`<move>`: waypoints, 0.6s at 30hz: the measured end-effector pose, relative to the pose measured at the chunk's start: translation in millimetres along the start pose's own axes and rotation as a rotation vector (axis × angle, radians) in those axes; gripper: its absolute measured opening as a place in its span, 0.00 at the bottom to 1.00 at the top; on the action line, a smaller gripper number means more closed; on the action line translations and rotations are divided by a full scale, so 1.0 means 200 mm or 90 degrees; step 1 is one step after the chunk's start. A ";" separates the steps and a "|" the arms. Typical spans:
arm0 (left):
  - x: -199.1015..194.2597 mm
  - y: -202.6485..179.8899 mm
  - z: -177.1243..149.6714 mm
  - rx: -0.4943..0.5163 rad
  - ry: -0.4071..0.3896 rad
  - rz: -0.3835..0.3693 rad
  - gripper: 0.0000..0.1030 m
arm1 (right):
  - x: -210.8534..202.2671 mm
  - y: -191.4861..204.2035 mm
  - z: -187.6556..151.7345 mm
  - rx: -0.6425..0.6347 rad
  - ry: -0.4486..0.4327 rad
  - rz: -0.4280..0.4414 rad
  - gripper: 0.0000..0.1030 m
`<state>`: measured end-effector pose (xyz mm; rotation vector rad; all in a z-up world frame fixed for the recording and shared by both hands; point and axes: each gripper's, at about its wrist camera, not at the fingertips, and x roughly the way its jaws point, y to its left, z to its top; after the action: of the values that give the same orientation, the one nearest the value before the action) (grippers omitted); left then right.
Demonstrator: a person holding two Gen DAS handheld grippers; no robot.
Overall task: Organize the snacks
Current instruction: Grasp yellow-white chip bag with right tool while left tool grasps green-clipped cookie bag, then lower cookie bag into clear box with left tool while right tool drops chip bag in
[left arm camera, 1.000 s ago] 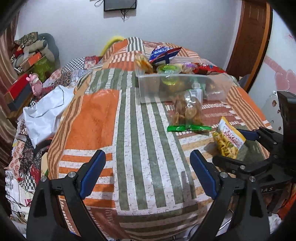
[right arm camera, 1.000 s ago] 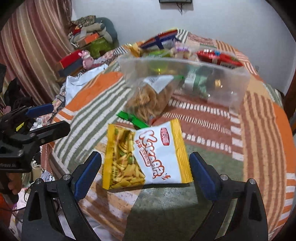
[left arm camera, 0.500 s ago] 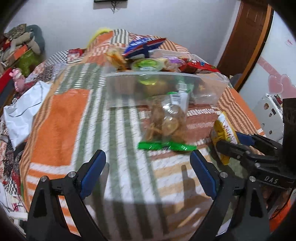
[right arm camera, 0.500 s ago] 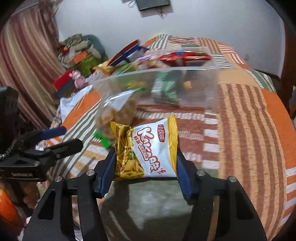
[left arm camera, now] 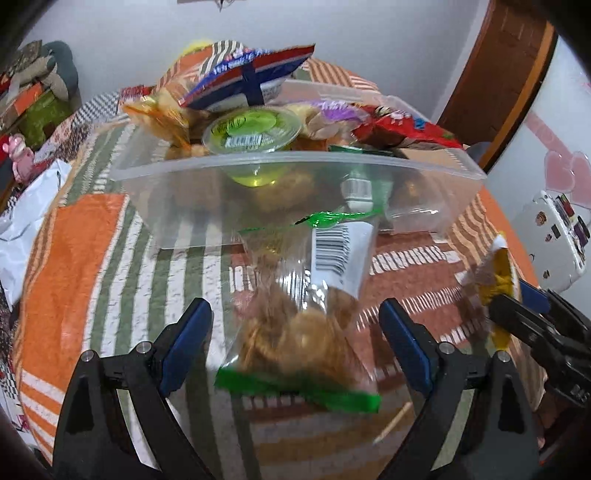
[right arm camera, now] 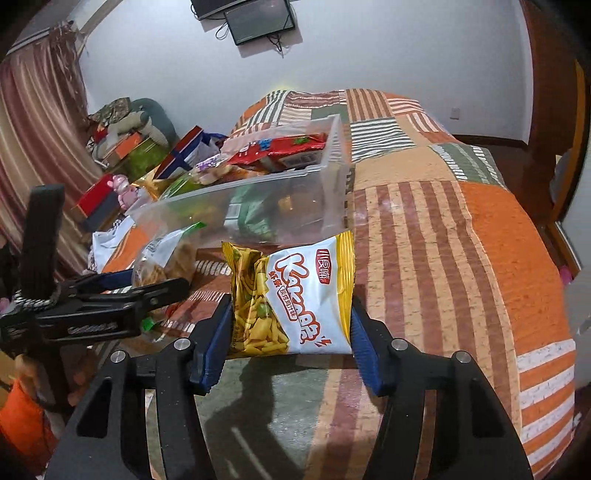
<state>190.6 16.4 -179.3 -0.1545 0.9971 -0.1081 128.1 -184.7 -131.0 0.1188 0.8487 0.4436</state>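
The clear bin (right arm camera: 258, 192), centre frame on the bed (right arm camera: 461, 240), is nearly full. Right claw (right arm camera: 290, 332) clamps the yellow snack packet (right arm camera: 295, 295); left claw (left arm camera: 295, 339) gapes around the unpicked clear cracker bag (left arm camera: 295, 332).

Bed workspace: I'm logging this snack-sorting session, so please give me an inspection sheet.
Surface: striped patchwork bedspread.
Job's things: clear bin full of snacks; yellow snack packet lifted off the bedspread; clear cracker bag lying against the bin.
Clutter: toothpick on the bedspread.
Grippers: right claw shut on the packet, having just closed; left claw open, straddling the cracker bag.
Cables: cords under the wall screen.
Surroundings: curtain, wooden door.
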 end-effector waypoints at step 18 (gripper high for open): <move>-0.17 -0.05 -0.10 0.038 -0.046 -0.015 0.55 | -0.03 0.04 0.06 -0.023 -0.005 -0.003 0.54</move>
<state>155.5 10.7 -159.4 -0.1150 0.9199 -0.1531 132.0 -178.8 -116.8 0.0860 0.8334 0.4538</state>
